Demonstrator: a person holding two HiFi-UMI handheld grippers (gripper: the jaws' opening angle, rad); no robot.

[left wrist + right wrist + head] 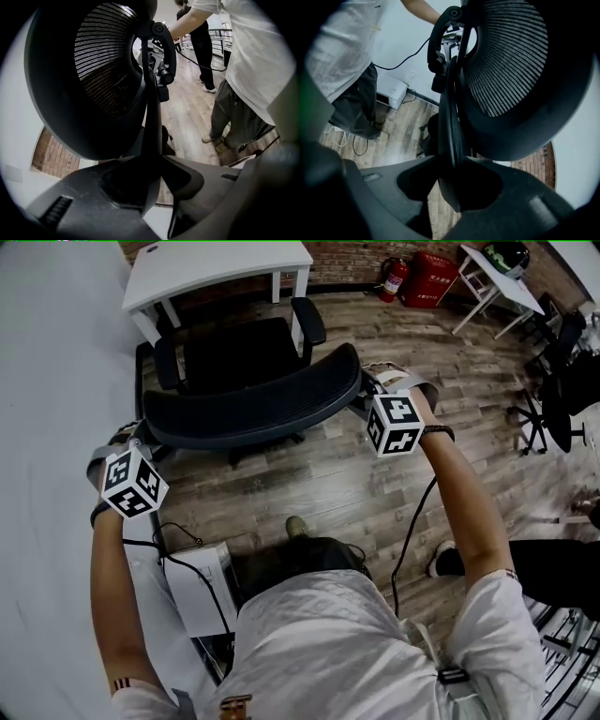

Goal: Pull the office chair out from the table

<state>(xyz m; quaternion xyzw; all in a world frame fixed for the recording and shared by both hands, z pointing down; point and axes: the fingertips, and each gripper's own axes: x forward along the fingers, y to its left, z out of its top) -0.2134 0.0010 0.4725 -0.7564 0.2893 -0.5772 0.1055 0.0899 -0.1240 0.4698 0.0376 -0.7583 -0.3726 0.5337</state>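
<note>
The black office chair (pixel 239 352) stands on the wood floor in front of the white table (pixel 216 263), its seat out from under the top. Its mesh backrest (pixel 253 404) faces me. My left gripper (pixel 131 439) is shut on the backrest's left edge, and my right gripper (pixel 371 382) is shut on its right edge. In the left gripper view the backrest rim (pixel 152 140) runs down between the jaws of that gripper (pixel 154 183). The right gripper view shows the rim (pixel 450 131) pinched the same way by the right gripper (pixel 454 183).
A white wall (pixel 47 381) runs along the left. A white box (pixel 202 587) with cables lies on the floor by my feet. A fire extinguisher (pixel 395 279), a red case (pixel 429 279), a white folding table (pixel 497 282) and another black chair (pixel 562 399) stand at the right.
</note>
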